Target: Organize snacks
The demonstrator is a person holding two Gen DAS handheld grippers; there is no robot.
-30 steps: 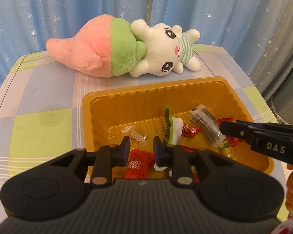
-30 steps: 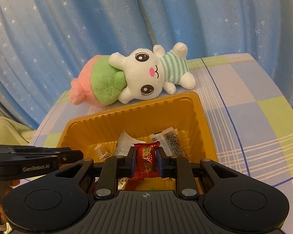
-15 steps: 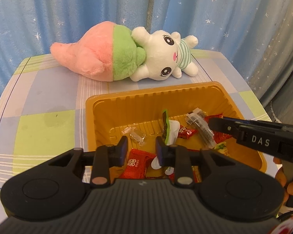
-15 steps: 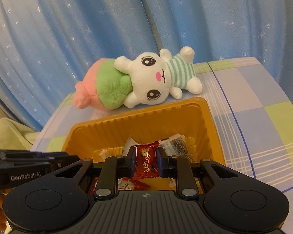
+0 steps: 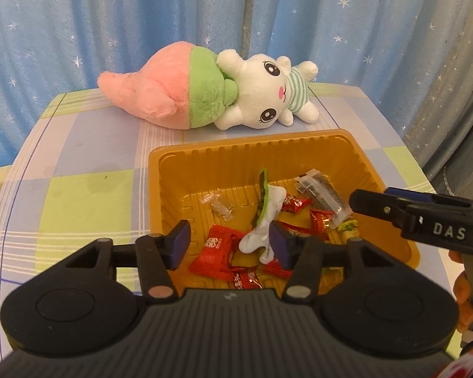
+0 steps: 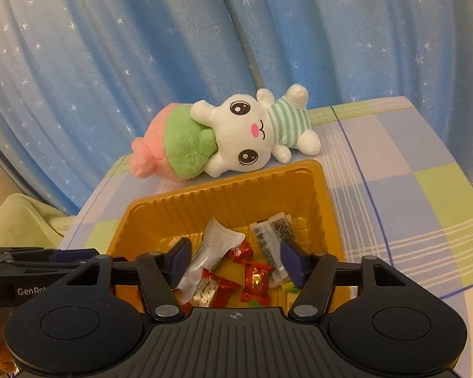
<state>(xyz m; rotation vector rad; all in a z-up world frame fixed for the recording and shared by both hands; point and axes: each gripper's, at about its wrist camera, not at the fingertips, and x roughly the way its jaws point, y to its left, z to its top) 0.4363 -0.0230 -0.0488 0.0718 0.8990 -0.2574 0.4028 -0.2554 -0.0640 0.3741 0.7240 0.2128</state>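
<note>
An orange plastic tray (image 5: 236,154) (image 6: 224,195) on the checked tablecloth holds several snacks: red candy wrappers (image 5: 294,203) (image 6: 257,278), a red packet (image 5: 214,249), a white and green packet (image 5: 266,214) (image 6: 217,239), a dark seed packet (image 5: 323,193) (image 6: 272,233) and a clear wrapper (image 5: 219,204). My left gripper (image 5: 230,242) is open and empty over the tray's near edge. My right gripper (image 6: 236,260) is open and empty above the snacks; it shows from the side in the left wrist view (image 5: 425,220).
A plush rabbit with a pink and green body (image 5: 211,91) (image 6: 233,132) lies behind the tray. Blue star curtains (image 5: 142,15) hang behind the table. The table's right edge (image 6: 466,252) is close. A yellow-green cloth (image 6: 19,220) lies off the left.
My right gripper opened and the red candy it held dropped among the snacks in the tray. My left gripper opened wider. Both grippers pulled back and rose a little.
</note>
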